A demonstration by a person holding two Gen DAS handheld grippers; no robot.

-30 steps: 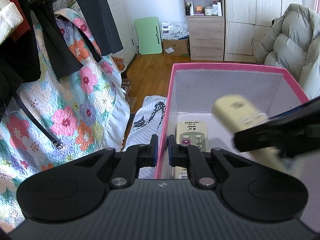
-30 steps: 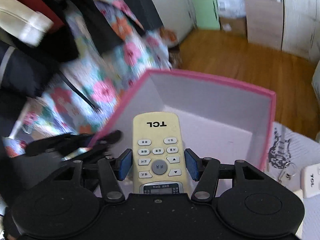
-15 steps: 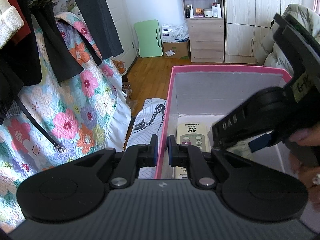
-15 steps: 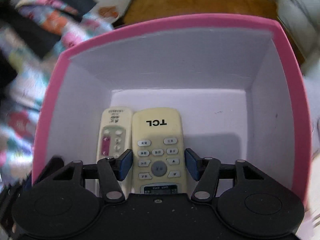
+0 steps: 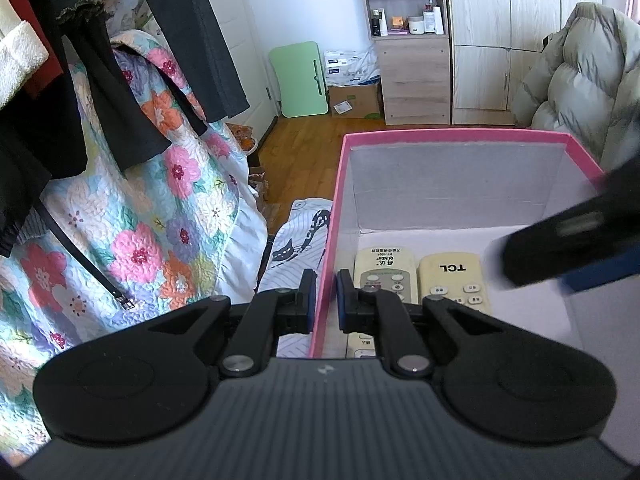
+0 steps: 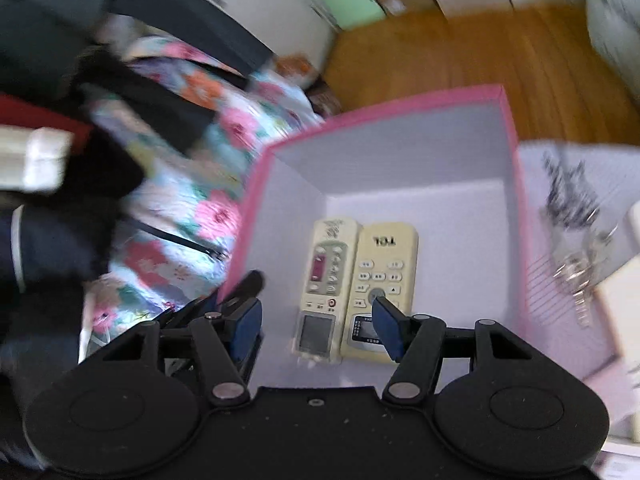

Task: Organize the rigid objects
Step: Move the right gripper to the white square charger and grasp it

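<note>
The left gripper (image 5: pixel 324 295) points forward and downward, its two black fingers (image 5: pixel 347 294) drawn almost together with only a narrow slit between the blue pads; a thin pink box wall (image 5: pixel 326 280) stands in that slit and the pads pinch it. The right gripper (image 6: pixel 316 322) also tilts downward, above the inside of the box. Its fingers (image 6: pixel 386 326) stand well apart and have just been opening, with nothing pressed between the pads. Seen from the left wrist view, the right gripper appears as a blurred dark bar with a blue pad, reaching in from the right edge.
</note>
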